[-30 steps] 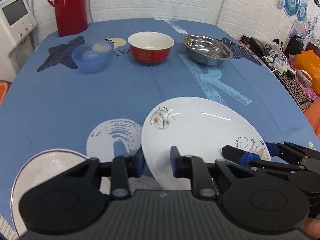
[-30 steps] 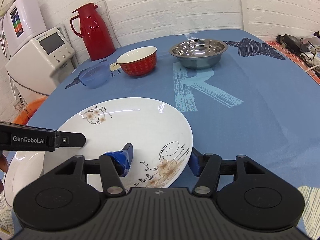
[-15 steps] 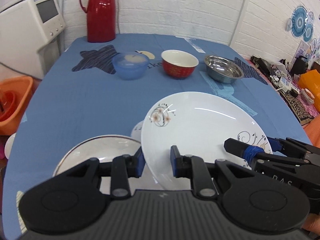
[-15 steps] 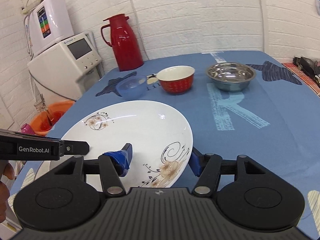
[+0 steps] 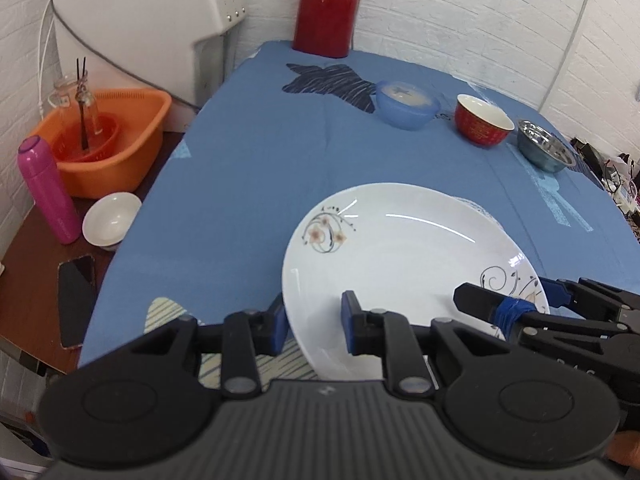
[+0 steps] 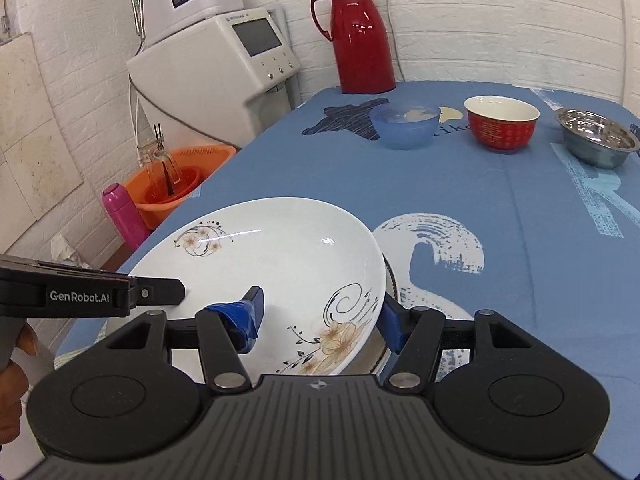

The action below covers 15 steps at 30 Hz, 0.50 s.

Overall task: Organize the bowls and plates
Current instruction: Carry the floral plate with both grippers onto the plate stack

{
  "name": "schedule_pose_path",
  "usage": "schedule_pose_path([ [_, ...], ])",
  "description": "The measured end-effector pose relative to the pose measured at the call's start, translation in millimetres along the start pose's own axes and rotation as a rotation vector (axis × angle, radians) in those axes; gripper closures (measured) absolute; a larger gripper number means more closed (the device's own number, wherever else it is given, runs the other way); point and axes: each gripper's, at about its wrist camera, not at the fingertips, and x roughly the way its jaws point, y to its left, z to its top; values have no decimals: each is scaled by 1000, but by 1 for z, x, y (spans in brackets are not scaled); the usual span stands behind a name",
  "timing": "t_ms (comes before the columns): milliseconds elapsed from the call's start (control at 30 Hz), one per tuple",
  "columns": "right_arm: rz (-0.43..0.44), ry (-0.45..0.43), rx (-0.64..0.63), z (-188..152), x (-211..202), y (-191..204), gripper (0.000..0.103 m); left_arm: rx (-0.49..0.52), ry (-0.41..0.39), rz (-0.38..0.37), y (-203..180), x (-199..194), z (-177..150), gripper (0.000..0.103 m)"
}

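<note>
A white plate with flower prints [image 5: 400,256] hangs tilted above the blue table [image 5: 240,184], held from both sides. My left gripper [image 5: 314,320] is shut on its left rim. My right gripper [image 6: 320,320] is shut on its right rim, near the big flower print [image 6: 336,340]. In the left wrist view the right gripper [image 5: 516,300] shows at the plate's right edge. Under the held plate [image 6: 280,264], the patterned rim of a second plate [image 6: 389,280] peeks out. At the far side stand a blue bowl [image 6: 404,126], a red bowl [image 6: 502,124] and a steel bowl [image 6: 598,142].
A red thermos [image 6: 360,36] stands at the table's far edge, with a white machine [image 6: 224,60] beside it. Left of the table, a low surface holds an orange basin [image 5: 108,140], a pink bottle [image 5: 48,192], a small white bowl [image 5: 110,220] and a phone [image 5: 76,300].
Both grippers have lifted the flower plate and carried it left, toward the table's left edge. The views have swung left, so the side surface with the basin now shows.
</note>
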Motion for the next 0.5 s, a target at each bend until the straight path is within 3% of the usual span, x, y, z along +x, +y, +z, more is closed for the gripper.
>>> schedule_pose_path([
  [133, -16, -5, -8, -3, -1, 3, 57, -28, -4, -42, 9, 6, -2, 84],
  [233, -24, -3, -10, 1, -2, 6, 56, -48, 9, -82, 12, 7, -1, 71],
  [300, -24, 13, -35, 1, -1, 8, 56, -54, 4, -83, 13, 6, 0, 70],
  [367, -33, 53, -89, 0, 5, 15, 56, -36, -2, -80, 12, 3, 1, 63],
  [500, -43, 33, -99, 2, -1, 17, 57, -13, -4, -77, 12, 0, 3, 58],
])
